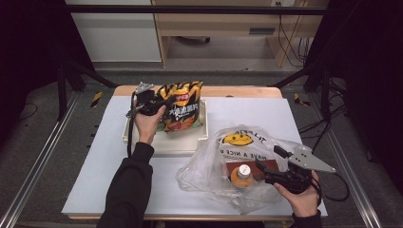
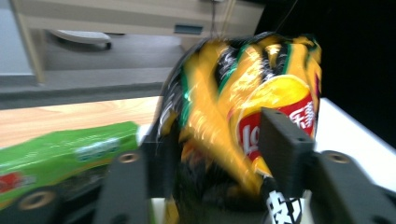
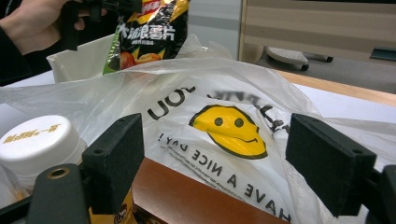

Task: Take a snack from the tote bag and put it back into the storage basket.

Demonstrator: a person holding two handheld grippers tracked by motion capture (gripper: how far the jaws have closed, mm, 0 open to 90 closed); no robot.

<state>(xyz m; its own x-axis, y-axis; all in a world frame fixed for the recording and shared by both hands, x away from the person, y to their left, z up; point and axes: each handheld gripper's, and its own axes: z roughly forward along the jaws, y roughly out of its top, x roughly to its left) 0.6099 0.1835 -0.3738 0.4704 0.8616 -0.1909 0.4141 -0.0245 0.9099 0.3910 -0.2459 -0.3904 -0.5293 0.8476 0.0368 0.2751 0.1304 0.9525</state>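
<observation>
two snack bags: one yellow-and-black chip bag [image 1: 180, 105] and one green packet [image 2: 70, 151]. one white tray [image 1: 190, 142]. one clear plastic bag with a smiley face [image 1: 237, 142]. one orange bottle with a white cap [image 1: 241, 175]. one brown box [image 1: 266, 166]. two grippers.

Glossy foil chip bag [image 1: 180, 107], thin clear plastic bag [image 1: 223, 164], matt wooden table edge [image 1: 237, 91].

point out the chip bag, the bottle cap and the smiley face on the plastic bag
chip bag [image 1: 181, 105], high view, the red logo patch on its front.
bottle cap [image 3: 38, 136], right gripper view, the flat white top.
smiley face [image 3: 229, 129], right gripper view, the yellow print on the plastic bag's wall.
</observation>
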